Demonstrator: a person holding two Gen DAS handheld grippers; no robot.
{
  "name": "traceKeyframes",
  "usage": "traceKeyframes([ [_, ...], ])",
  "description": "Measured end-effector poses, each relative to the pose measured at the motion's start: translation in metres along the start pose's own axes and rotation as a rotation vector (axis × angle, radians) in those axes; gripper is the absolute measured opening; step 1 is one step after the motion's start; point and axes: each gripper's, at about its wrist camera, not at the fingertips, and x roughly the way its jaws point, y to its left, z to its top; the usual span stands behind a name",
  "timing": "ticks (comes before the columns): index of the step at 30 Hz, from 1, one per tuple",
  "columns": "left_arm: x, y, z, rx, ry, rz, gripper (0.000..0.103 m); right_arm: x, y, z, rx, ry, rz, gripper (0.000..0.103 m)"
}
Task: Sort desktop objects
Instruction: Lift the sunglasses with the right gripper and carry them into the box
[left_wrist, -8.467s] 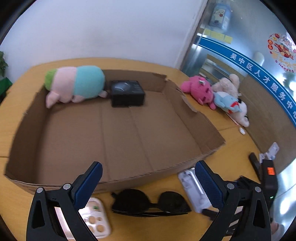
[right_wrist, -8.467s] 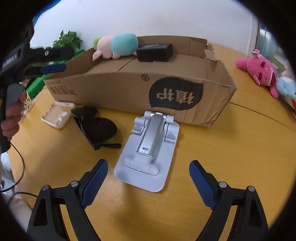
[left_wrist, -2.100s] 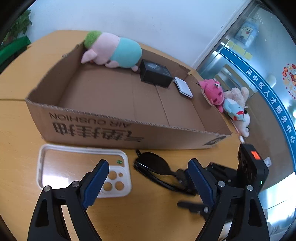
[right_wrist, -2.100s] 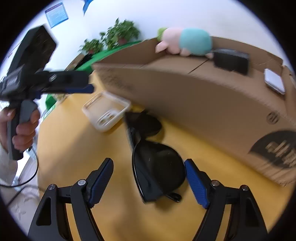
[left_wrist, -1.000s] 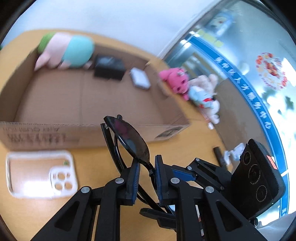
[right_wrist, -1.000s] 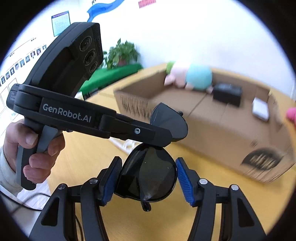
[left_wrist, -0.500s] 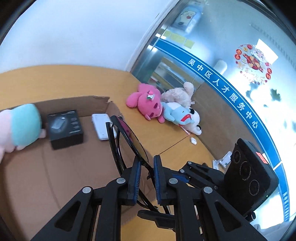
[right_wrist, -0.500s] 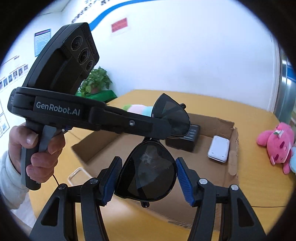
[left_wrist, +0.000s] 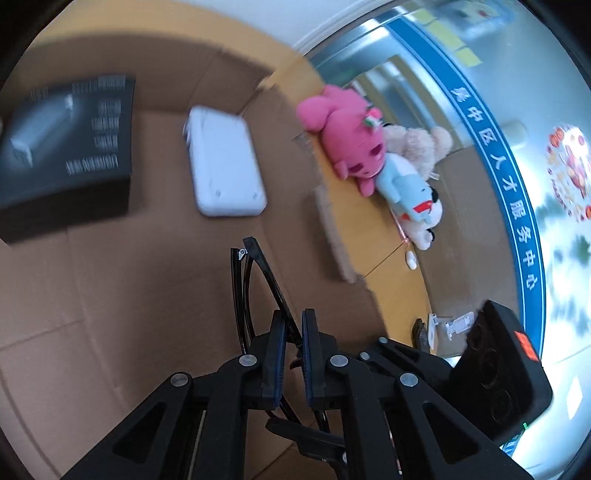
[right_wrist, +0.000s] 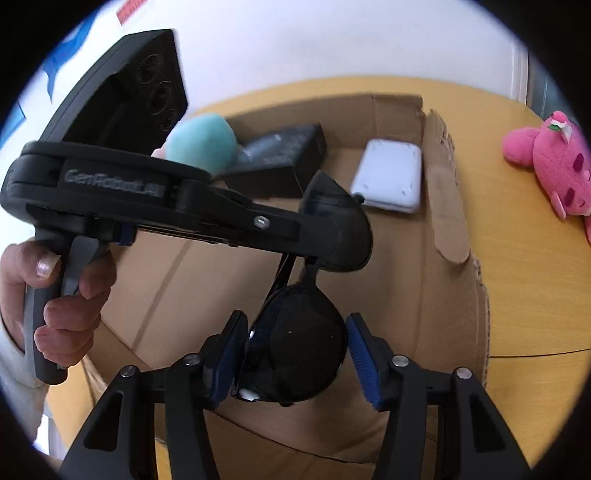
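**Sunglasses held over the box**

My left gripper (left_wrist: 293, 350) is clamped on the sunglasses (right_wrist: 295, 350). My right gripper (right_wrist: 295, 354) grasps one lens between its pads. The sunglasses hang above the box (left_wrist: 110, 277), near the white stand (left_wrist: 223, 173).

My left wrist view looks steeply down into the cardboard box (left_wrist: 110, 280) from close; my right faces it across, both sharing its white device (left_wrist: 223, 173).

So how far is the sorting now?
Done: black box, white stand and teal plush lie in the cardboard box. In hand: both grippers, left and right, hold the sunglasses over it. Left: releasing them; pink plush remains outside.
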Motion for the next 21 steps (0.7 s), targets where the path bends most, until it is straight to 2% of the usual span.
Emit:
traceKeyframes([
  [2, 0.01, 0.008, 0.0, -0.023, 0.019, 0.017, 0.005, 0.005, 0.002, 0.002, -0.01, 0.027, -0.013, 0.05],
  [3, 0.014, 0.01, 0.001, -0.034, 0.029, 0.035, 0.005, 0.005, 0.003, 0.002, -0.009, 0.035, -0.014, 0.042],
  [7, 0.021, 0.022, 0.001, -0.09, 0.064, 0.038, 0.005, 0.002, 0.006, 0.004, -0.016, 0.044, -0.033, 0.044],
  [10, 0.02, 0.02, 0.0, -0.075, 0.07, 0.057, 0.006, -0.007, 0.011, -0.001, -0.03, 0.041, -0.038, 0.044],
  [14, 0.014, 0.017, -0.003, -0.077, 0.088, 0.076, 0.012, -0.015, 0.011, -0.006, -0.036, 0.028, -0.035, 0.044],
  [18, -0.021, 0.011, -0.01, -0.043, 0.02, 0.076, 0.024, -0.02, 0.015, 0.0, -0.049, 0.01, -0.013, 0.044],
  [21, -0.067, 0.008, -0.019, -0.01, -0.085, 0.101, 0.032, -0.019, 0.023, 0.012, -0.061, 0.025, 0.071, 0.044],
])
